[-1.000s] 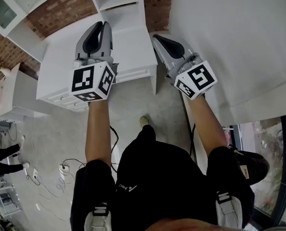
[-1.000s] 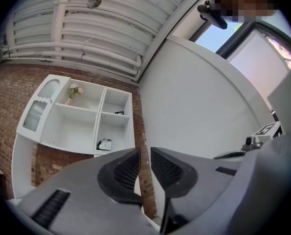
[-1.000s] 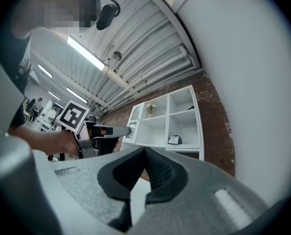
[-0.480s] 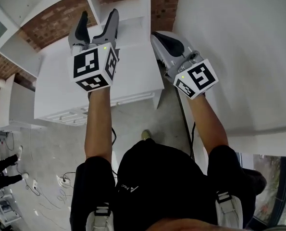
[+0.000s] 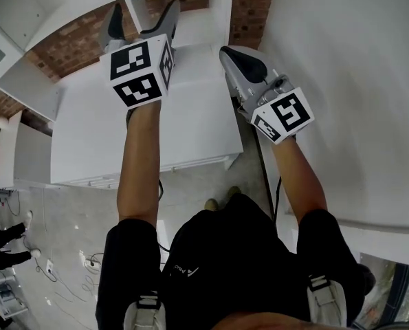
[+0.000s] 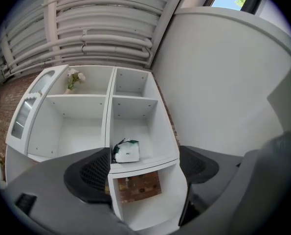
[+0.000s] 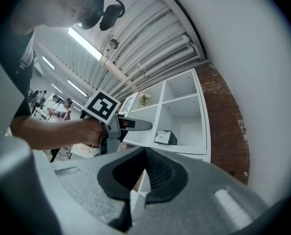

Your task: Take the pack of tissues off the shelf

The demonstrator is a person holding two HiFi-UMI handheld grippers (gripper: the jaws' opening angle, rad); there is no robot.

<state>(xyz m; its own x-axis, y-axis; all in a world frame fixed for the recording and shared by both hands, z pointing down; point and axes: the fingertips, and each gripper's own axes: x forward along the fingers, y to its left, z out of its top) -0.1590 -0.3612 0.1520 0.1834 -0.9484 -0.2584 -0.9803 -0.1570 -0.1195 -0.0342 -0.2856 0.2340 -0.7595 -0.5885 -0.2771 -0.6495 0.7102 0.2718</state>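
Observation:
The pack of tissues (image 6: 127,151), white with a green top, lies in a middle cubby of the white shelf unit (image 6: 109,112), near its front edge. My left gripper (image 6: 144,168) points at it from a distance. Its jaws are opening wide with nothing between them, and the pack shows just past the left pad. In the head view the left gripper (image 5: 141,20) is raised toward the shelf (image 5: 190,9). My right gripper (image 5: 240,62) hangs back beside it, shut and empty. The right gripper view shows the pack (image 7: 166,137) and the left gripper (image 7: 120,124) from the side.
A low white cabinet (image 5: 183,133) stands under my arms below the shelf. A big white curved wall (image 5: 341,81) closes the right side. Brick wall (image 7: 228,126) runs behind the shelf. A small vase of flowers (image 6: 73,80) sits in an upper-left cubby. Cables lie on the floor (image 5: 67,253).
My left gripper has moved up and forward toward the shelf, and its jaws have gone from shut to wide open. The right gripper has hardly moved.

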